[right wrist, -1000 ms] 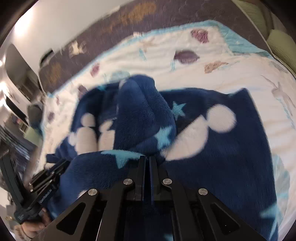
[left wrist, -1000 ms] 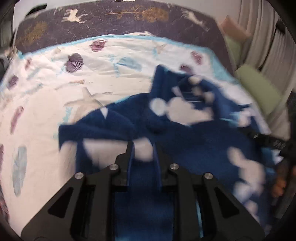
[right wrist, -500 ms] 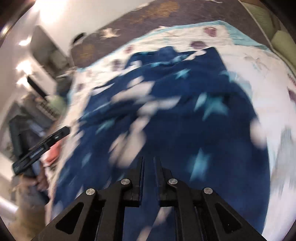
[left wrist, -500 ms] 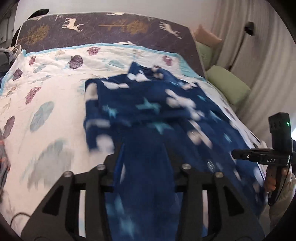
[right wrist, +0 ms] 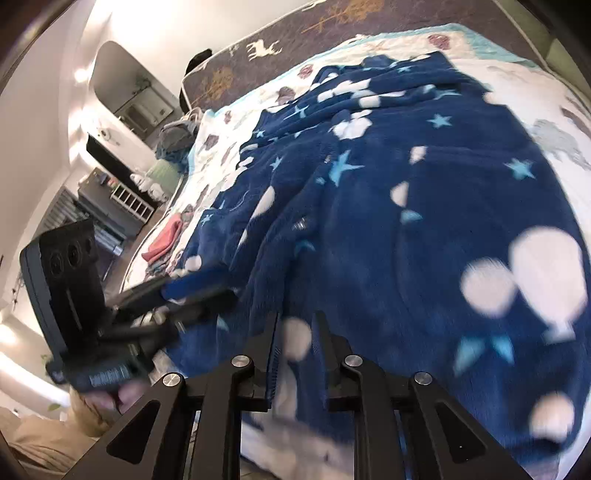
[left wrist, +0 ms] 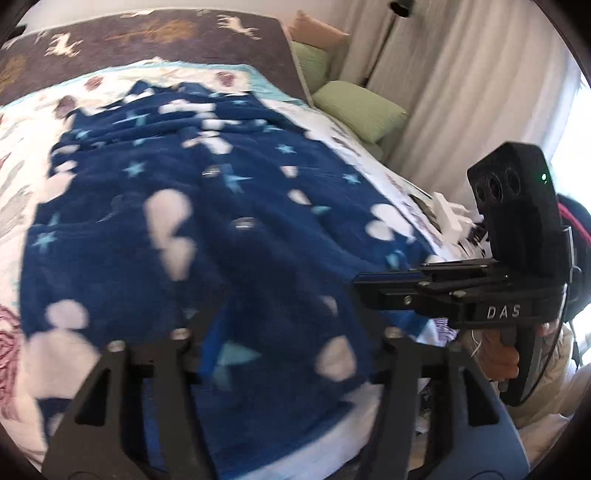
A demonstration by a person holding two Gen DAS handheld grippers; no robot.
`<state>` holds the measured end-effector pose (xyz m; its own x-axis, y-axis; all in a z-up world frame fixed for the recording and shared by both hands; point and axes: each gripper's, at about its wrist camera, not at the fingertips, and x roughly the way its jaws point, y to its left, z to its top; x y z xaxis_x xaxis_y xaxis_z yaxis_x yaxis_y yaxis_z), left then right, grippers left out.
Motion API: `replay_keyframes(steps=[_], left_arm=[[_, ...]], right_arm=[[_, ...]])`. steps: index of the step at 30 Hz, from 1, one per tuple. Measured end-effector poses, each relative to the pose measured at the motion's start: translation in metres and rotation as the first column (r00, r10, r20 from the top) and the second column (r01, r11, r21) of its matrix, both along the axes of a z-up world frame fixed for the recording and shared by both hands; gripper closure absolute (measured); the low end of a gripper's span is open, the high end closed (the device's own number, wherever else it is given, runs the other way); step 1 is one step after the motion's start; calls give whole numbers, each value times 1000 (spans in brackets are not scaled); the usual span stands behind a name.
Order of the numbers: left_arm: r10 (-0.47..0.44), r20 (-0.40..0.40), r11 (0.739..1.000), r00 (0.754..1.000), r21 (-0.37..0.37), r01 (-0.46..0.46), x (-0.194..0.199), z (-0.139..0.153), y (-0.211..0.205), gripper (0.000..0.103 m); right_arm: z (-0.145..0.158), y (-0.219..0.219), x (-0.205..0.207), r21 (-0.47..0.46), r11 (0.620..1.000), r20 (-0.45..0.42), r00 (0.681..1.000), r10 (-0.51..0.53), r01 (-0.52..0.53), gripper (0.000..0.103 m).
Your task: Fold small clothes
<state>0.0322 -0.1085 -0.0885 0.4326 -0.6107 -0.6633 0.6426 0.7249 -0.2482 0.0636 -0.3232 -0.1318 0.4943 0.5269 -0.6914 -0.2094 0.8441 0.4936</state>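
A dark blue fleece garment (left wrist: 229, 229) with pale stars and white blobs lies spread flat on the bed, its hem at the near edge. My left gripper (left wrist: 295, 332) is at that hem. Its jaws are opening wide and the fabric lies loose between the fingers (left wrist: 391, 347). The right wrist view shows the left gripper (right wrist: 221, 291) at the garment's (right wrist: 424, 206) near left corner. My right gripper (right wrist: 295, 332) is at the near hem too. Its jaws are opening, narrowly parted, with a fold of fleece in the gap. From the left wrist view the right gripper (left wrist: 358, 291) sits at the near right corner.
The bed has a white shell-print quilt (left wrist: 26, 192) and a dark deer-print cover (left wrist: 147, 33) at the head. Green cushions (left wrist: 354, 107) and curtains (left wrist: 461, 92) stand on the right. A pink cloth (right wrist: 164, 242) and a clothes pile (right wrist: 177, 136) lie at the bed's left side.
The garment went from a bunched heap to lying stretched out flat. Both grippers drew back to the bed's near edge, and both sets of jaws parted from the fabric.
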Motion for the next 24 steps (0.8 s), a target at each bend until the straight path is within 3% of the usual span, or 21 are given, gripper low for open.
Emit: replay_keyframes(steps=[1,4,7,8,10,12,14,19,24], left_arm=[[-7,9,1000,1000,2,7,-4,0,-6,31],[-2,51,998,999,70,-2,-8,-6,-26,31],[41,12,988,999,146,-42,1,-20,-26,84],[45,-18,994,999,105,-43,4,-19,-18,90],[55,-112,998,992,-15,-57,12,-13,5,93],[58,-114,995,992,-74,-67,13,-1,21,93],[56,-96,994,994,-86,-65,10,7,27,93],[45,-82,994,996,-98,-53,8,18,24,93],[34,-92,995,995,-95,-42,13,18,23,93]], right_arm=[[1,-3,-6,-9,1000,6,1000,-21,21,84],[5,-13,-25,-45,996,29,997,-71,72,82],[9,-20,-42,-93,989,56,993,-106,111,77],[10,-23,-48,-87,990,59,992,-109,114,77],[12,-26,-57,-89,989,85,990,-113,121,77],[13,-23,-62,-99,990,114,990,-85,96,73],[12,-14,-68,-124,991,132,991,-35,52,58],[7,27,-70,-252,965,182,975,126,-78,54],[0,56,-68,-378,921,240,950,202,-100,45]])
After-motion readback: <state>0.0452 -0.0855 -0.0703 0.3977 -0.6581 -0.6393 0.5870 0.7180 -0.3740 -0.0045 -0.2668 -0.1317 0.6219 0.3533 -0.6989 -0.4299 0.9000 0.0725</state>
